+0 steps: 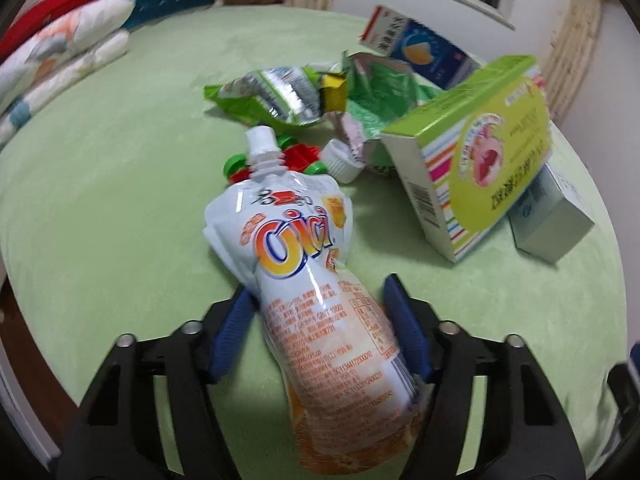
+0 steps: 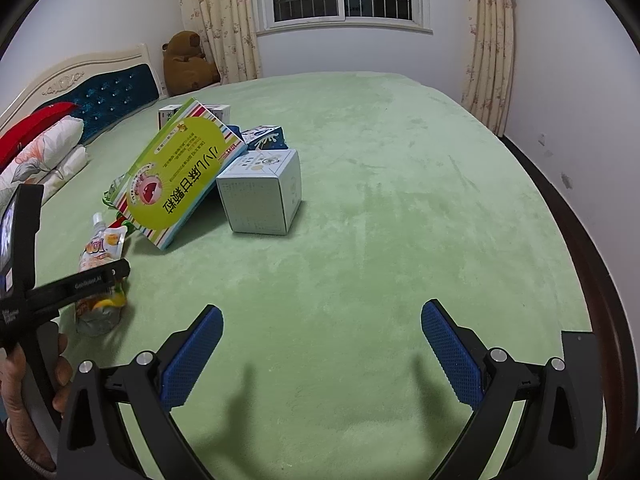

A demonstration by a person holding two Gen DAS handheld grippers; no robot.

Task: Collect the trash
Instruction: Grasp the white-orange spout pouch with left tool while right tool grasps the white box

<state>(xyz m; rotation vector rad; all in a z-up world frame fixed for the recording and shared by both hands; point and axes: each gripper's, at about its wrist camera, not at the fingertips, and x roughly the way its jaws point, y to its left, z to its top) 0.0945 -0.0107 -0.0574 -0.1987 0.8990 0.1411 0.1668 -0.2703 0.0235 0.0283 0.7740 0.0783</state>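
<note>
Between the blue pads of the left gripper [image 1: 320,332], at six o'clock in its own view, lies the orange drink pouch [image 1: 316,280] on the green bedspread [image 1: 120,184], spout toward twelve; the jaws stand half-closed against its crumpled lower body, though whether they truly pinch it is unclear. Glossy, soft foil could slide out on lifting. The right gripper [image 2: 322,356] gapes wide and empty.

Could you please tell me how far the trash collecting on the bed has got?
Nothing looks collected yet. The left gripper has a white and orange drink pouch between its fingers. The striped green cardboard box, pale cube box and green foil wrapper remain.
</note>
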